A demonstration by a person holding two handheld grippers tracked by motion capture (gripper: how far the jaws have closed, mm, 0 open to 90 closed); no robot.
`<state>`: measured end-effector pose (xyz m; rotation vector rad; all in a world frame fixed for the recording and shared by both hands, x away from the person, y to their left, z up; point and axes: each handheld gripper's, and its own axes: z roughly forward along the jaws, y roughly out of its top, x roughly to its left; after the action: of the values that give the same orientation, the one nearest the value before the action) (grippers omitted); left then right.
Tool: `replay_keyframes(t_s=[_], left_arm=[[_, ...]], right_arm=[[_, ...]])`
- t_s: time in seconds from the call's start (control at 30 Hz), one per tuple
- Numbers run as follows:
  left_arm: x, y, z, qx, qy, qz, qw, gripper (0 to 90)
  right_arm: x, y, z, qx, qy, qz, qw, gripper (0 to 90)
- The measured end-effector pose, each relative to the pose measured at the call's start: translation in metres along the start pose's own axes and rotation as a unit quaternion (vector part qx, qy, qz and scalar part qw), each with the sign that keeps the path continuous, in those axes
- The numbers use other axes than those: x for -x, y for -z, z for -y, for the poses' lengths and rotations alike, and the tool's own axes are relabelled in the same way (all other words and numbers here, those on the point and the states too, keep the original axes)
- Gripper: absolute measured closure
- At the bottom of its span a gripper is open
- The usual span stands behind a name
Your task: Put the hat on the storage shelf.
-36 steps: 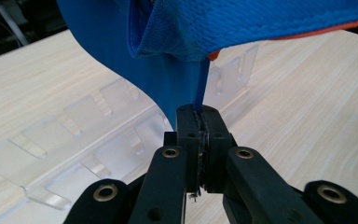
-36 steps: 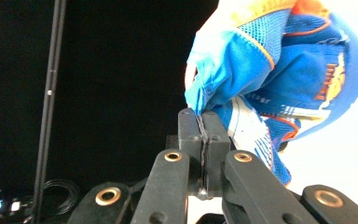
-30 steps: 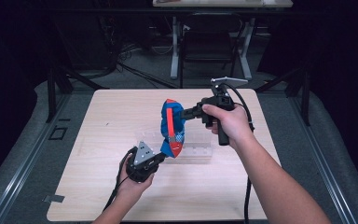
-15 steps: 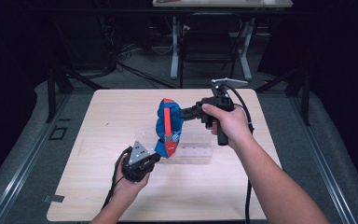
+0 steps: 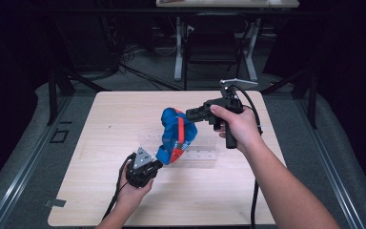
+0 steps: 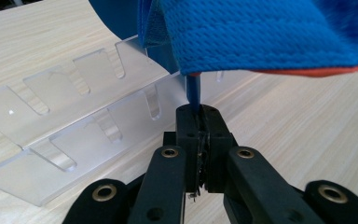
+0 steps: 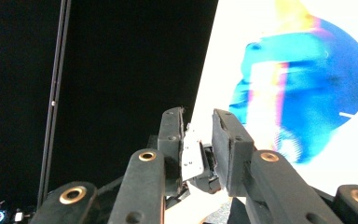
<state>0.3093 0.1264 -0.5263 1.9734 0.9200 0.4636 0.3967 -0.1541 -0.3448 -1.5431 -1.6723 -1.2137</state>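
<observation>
Since a second ago, the blue cloth (image 5: 175, 136) has sagged a little lower while both hands have barely shifted. At left, low on the wooden table (image 5: 95, 191), the left gripper (image 5: 153, 165) has its jaws pressed together on a thin blue edge of the cloth, clearest in the left gripper view (image 6: 193, 93). Just beside it lies a clear plastic rack (image 5: 202, 155) with cut slots. The cloth, blue with an orange stripe, hangs between the two tools above the rack, its long axis slanting from lower left up to upper right. At right, the right gripper (image 5: 190, 114) touches the cloth's top; its own view shows the jaws (image 7: 198, 126) slightly spread, with nothing clearly between them. With so little fabric pinched, a pull could probably slip the edge free or drag the rack.
</observation>
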Motion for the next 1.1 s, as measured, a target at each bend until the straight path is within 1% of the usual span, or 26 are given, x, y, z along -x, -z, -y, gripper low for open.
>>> replay_keyframes(t_s=[0.1, 0.23, 0.33, 0.47, 0.53, 0.57, 0.63, 0.67, 0.7, 0.8, 0.83, 0.87, 0.93, 0.97, 1.03, 1.07, 1.1], left_arm=[[0.000, -0.002, 0.001, 0.000, 0.003, -0.003, 1.0000, 88.1], [-0.001, -0.002, 0.003, 0.000, 0.012, -0.005, 0.9999, 87.5], [0.000, -0.002, 0.004, -0.004, 0.010, -0.003, 0.9999, 87.4], [0.000, 0.000, 0.004, 0.000, 0.007, -0.008, 0.9999, 86.5], [0.000, 0.002, 0.005, 0.004, 0.015, -0.004, 0.9999, 83.3], [-0.001, 0.004, 0.005, 0.004, 0.016, -0.002, 0.9999, 80.9], [-0.001, 0.006, 0.006, 0.010, 0.017, -0.007, 0.9998, 78.1], [-0.002, 0.009, 0.005, 0.010, 0.018, -0.006, 0.9998, 73.9], [-0.002, 0.009, 0.005, 0.010, 0.018, -0.006, 0.9998, 72.4], [-0.004, 0.012, 0.008, 0.012, 0.022, -0.012, 0.9996, 70.9], [-0.005, 0.013, 0.008, 0.009, 0.025, -0.014, 0.9995, 69.4], [-0.007, 0.013, 0.009, 0.012, 0.027, -0.017, 0.9994, 67.2], [-0.009, 0.015, 0.011, 0.009, 0.026, -0.019, 0.9994, 67.1], [-0.009, 0.016, 0.011, 0.010, 0.027, -0.019, 0.9994, 66.2], [-0.011, 0.019, 0.012, 0.008, 0.024, -0.023, 0.9994, 64.5], [-0.012, 0.020, 0.014, 0.013, 0.026, -0.027, 0.9992, 61.7], [-0.014, 0.022, 0.014, 0.012, 0.026, -0.028, 0.9992, 61.7]], right_arm=[[0.000, 0.002, 0.000, 0.000, 0.003, 0.005, 1.0000, 71.9], [0.001, 0.005, 0.001, 0.002, 0.004, 0.009, 1.0000, 71.5], [0.002, 0.008, 0.001, 0.005, 0.006, 0.009, 0.9999, 70.9], [0.004, 0.010, 0.001, 0.005, 0.008, 0.014, 0.9999, 70.5], [0.004, 0.012, 0.001, 0.006, 0.009, 0.017, 0.9998, 70.5], [0.005, 0.012, 0.002, 0.006, 0.009, 0.021, 0.9997, 70.4], [0.005, 0.014, 0.002, 0.007, 0.010, 0.026, 0.9996, 70.2], [0.005, 0.015, 0.003, 0.005, 0.013, 0.032, 0.9994, 70.0], [0.005, 0.015, 0.003, 0.005, 0.013, 0.032, 0.9994, 70.0], [0.006, 0.016, 0.005, 0.010, 0.016, 0.039, 0.9991, 69.8], [0.006, 0.017, 0.005, 0.008, 0.018, 0.044, 0.9988, 69.7], [0.006, 0.019, 0.005, 0.008, 0.021, 0.055, 0.9982, 69.6], [0.007, 0.019, 0.006, 0.008, 0.023, 0.058, 0.9980, 69.6], [0.007, 0.020, 0.006, 0.008, 0.021, 0.062, 0.9978, 69.4], [0.008, 0.021, 0.007, 0.010, 0.025, 0.066, 0.9974, 69.2], [0.010, 0.023, 0.009, 0.010, 0.027, 0.072, 0.9970, 69.0], [0.010, 0.023, 0.009, 0.010, 0.027, 0.072, 0.9970, 69.0]])
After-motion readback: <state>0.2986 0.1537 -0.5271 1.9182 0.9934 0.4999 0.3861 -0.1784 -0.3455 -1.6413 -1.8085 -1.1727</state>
